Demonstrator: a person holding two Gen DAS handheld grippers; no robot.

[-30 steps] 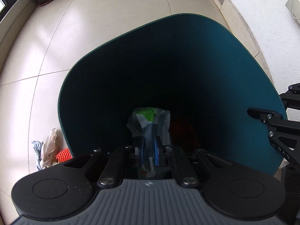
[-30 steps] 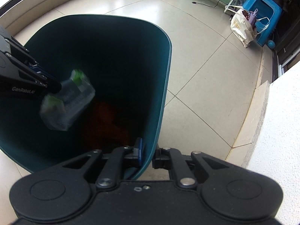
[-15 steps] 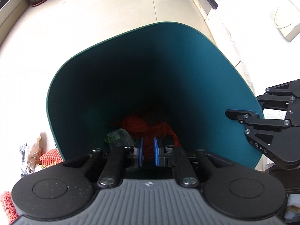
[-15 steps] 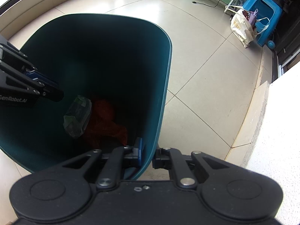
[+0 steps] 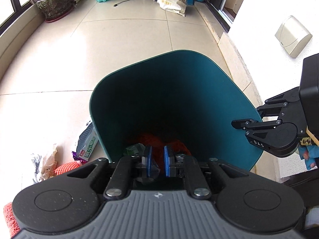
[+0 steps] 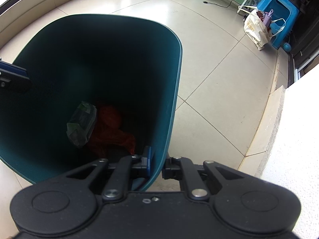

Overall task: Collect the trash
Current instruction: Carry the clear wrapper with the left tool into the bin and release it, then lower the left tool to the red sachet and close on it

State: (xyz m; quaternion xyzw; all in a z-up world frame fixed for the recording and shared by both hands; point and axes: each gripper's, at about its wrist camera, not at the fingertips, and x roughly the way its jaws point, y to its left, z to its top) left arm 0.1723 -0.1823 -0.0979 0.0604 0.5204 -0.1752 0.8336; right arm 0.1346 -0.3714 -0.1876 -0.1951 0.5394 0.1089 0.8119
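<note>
Pinching the bin (image 6: pixel 175 91) wall, your right claw (image 6: pixel 157 164) steadies it; left claw (image 5: pixel 157 160) nearly closed, empty. Remaining wrappers (image 5: pixel 87 145) on the floor left of bin: light, crinkly, slippery. Grab a bunched fold.

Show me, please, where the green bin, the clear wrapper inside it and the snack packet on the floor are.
green bin (image 6: pixel 175 91), right wrist view, right wall.
clear wrapper (image 6: pixel 81 124), right wrist view, its middle.
snack packet (image 5: pixel 87 146), left wrist view, printed face.
</note>
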